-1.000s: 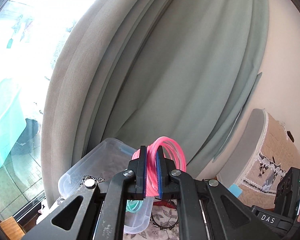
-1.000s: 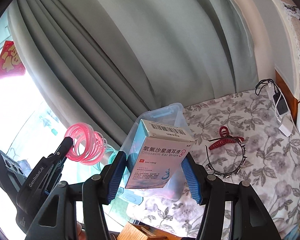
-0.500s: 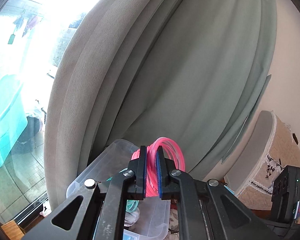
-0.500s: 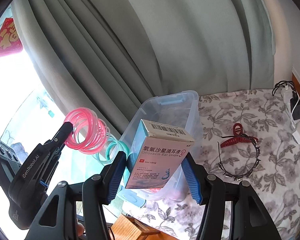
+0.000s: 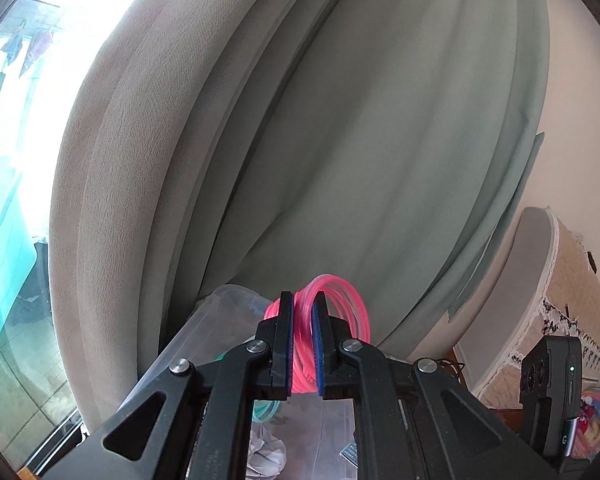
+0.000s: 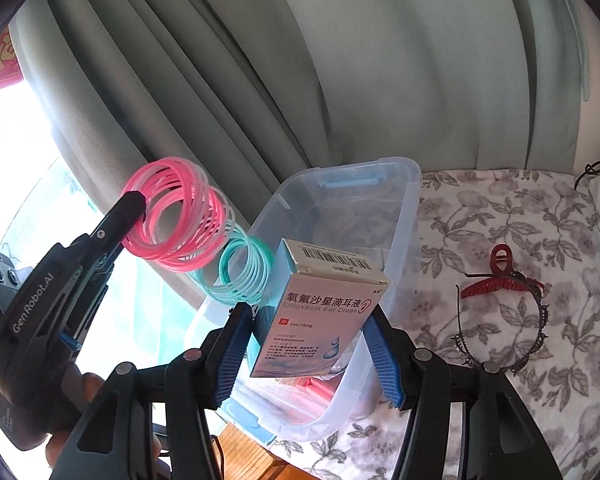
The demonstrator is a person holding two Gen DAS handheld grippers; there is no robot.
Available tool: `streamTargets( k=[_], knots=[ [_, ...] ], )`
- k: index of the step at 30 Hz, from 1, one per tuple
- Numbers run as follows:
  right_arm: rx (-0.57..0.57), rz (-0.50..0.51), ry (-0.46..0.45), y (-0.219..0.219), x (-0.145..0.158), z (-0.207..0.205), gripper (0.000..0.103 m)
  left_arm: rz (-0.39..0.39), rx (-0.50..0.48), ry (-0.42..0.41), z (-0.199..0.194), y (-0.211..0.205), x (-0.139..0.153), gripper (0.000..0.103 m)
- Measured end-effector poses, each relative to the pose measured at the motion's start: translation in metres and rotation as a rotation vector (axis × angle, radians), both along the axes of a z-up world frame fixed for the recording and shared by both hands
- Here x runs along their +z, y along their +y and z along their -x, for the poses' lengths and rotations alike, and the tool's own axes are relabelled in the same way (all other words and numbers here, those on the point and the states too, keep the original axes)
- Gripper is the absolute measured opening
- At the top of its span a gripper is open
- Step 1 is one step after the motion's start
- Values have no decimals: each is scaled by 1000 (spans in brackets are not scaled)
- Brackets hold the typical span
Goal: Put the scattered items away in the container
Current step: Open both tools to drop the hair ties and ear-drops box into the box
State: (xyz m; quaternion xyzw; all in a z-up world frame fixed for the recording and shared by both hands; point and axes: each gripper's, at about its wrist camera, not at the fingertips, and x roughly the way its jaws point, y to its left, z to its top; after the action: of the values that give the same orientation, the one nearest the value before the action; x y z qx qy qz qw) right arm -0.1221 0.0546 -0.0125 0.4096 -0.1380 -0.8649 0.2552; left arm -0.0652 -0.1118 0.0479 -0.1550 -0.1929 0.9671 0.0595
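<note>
Left tool [image 5: 302,350] pinches pink-and-teal plastic spiral coils [image 6: 180,220]; right tool [image 6: 308,354] grips a white ear-drops carton [image 6: 320,320]. Both hover over the clear plastic tub [image 6: 404,216], so dropping looks next.

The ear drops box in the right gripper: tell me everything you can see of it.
The ear drops box is a small cardboard carton, white and pale blue, with Chinese print, the words "Ear Drops", an ear symbol and a barcode on its top flap. It looks closed and undented. The right gripper clamps it by its two sides between blue ribbed pads, upright but tilted. It hangs above the near end of the clear plastic container, touching nothing else visible.
</note>
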Motion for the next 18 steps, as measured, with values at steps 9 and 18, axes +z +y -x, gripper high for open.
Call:
streamTargets(
  k=[9,18],
  knots=[
    [20,-16,-46,-9,-22,26,60,-11,-6,-98,26,8,-38,8],
    [44,-18,-38,-15,-27,42,60,-27,-2,-176,52,6,-69,8]
  ],
)
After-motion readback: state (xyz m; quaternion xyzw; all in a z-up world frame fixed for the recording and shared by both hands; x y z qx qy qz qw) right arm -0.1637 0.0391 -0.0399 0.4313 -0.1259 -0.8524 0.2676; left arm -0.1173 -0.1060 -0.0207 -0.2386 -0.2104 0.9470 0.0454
